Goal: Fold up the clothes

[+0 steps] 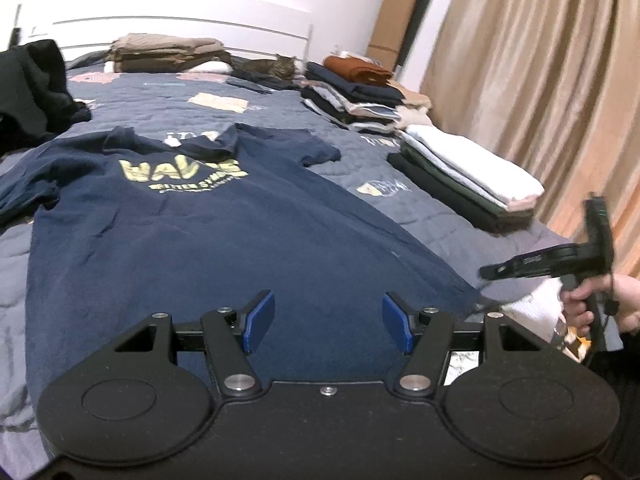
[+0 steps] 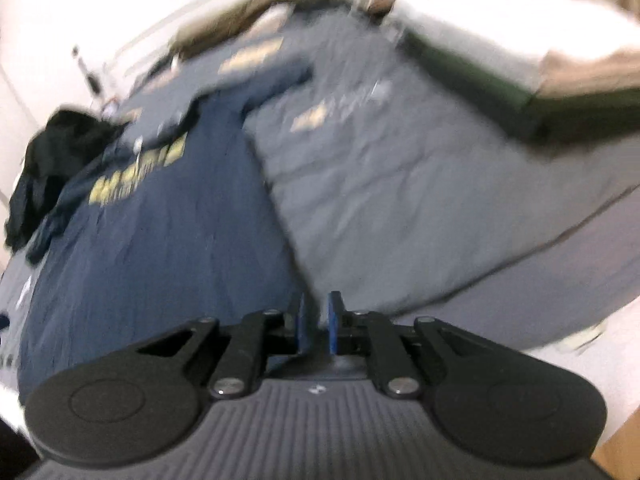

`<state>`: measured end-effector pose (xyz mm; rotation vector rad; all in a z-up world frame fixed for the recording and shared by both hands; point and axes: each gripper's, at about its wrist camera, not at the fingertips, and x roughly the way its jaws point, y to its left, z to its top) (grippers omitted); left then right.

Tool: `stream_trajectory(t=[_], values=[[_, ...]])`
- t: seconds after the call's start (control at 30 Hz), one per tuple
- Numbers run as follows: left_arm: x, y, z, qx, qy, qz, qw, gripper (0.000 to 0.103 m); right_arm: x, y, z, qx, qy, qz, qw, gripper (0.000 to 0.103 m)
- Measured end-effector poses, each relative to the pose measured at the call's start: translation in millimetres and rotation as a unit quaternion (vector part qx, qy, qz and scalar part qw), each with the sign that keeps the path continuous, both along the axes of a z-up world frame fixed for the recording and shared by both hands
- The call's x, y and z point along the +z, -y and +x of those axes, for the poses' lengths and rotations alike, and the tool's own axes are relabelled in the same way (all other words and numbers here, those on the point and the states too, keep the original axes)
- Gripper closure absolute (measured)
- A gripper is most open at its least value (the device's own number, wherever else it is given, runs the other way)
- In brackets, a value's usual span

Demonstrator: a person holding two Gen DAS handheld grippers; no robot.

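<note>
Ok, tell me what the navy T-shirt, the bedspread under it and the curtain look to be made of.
Navy T-shirt: soft matte knit, probably cotton jersey; it lies limp with fine creases, and its yellow print looks cracked. Bedspread: quilted grey-blue fabric, matte; puffy stitched ridges show. Curtain: beige woven cloth with a faint sheen, hanging in deep vertical folds, possibly polyester; the look leaves the fibre open.

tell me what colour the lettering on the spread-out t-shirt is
Pale yellow lettering on the navy t-shirt; clearest in the left wrist view.

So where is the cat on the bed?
In the left wrist view the cat lies at the far end of the bed, between the beige folded pile and the stack topped with a rust garment.
</note>
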<state>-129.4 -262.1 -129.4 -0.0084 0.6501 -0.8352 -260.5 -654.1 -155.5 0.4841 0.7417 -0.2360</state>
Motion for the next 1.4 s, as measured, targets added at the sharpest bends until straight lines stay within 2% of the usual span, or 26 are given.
stream_trajectory(t=[0.07,0.17,0.37,0.5,0.57,0.67,0.77,0.87,1.03,1.13,1.4], values=[[0.8,-4.7,5.3,0.019,-0.003,-0.005,0.9998,0.044,10.0,3.4,-4.5,-0.009,0.033,0.006,0.999,0.083],[4.3,-12.8,16.7,0.052,-0.008,-0.018,0.9985,0.043,22.5,-5.2,7.0,0.007,0.068,0.014,0.998,0.065],[21.5,-40.0,54.7,0.151,-0.006,-0.040,0.9877,0.043,52.5,-43.8,54.9,0.081,0.117,0.026,0.989,0.057],[29.6,-58.8,84.7,0.197,-0.003,-0.040,0.9797,0.043,73.3,-78.4,98.7,0.140,0.135,0.015,0.981,0.053],[33.3,-68.9,101.1,0.221,-0.001,-0.039,0.9745,0.042,81.2,-94.5,116.3,0.162,0.142,0.016,0.977,0.053],[32.5,-88.9,126.1,0.262,-0.017,-0.057,0.9631,0.042,88.6,-118.1,144.9,0.197,0.151,0.019,0.969,0.053],[26.0,-107.9,150.8,0.308,-0.046,-0.082,0.9467,0.042,92.2,-137.3,164.7,0.224,0.159,0.022,0.961,0.052],[14.6,-128.3,175.7,0.352,-0.084,-0.114,0.9253,0.042,88.8,-151.4,179.8,0.245,0.160,0.030,0.956,0.052],[-17.5,-163.1,214.0,0.425,-0.148,-0.177,0.8754,0.042,74.1,-162.2,195.0,0.267,0.171,0.062,0.946,0.052],[-34.1,-172.6,232.9,0.477,-0.150,-0.160,0.8511,0.042,66.8,-166.5,205.9,0.271,0.165,0.072,0.946,0.052],[-66.5,-188.0,266.8,0.500,-0.180,-0.173,0.8293,0.042,55.1,-171.6,231.7,0.275,0.173,0.105,0.940,0.052]])
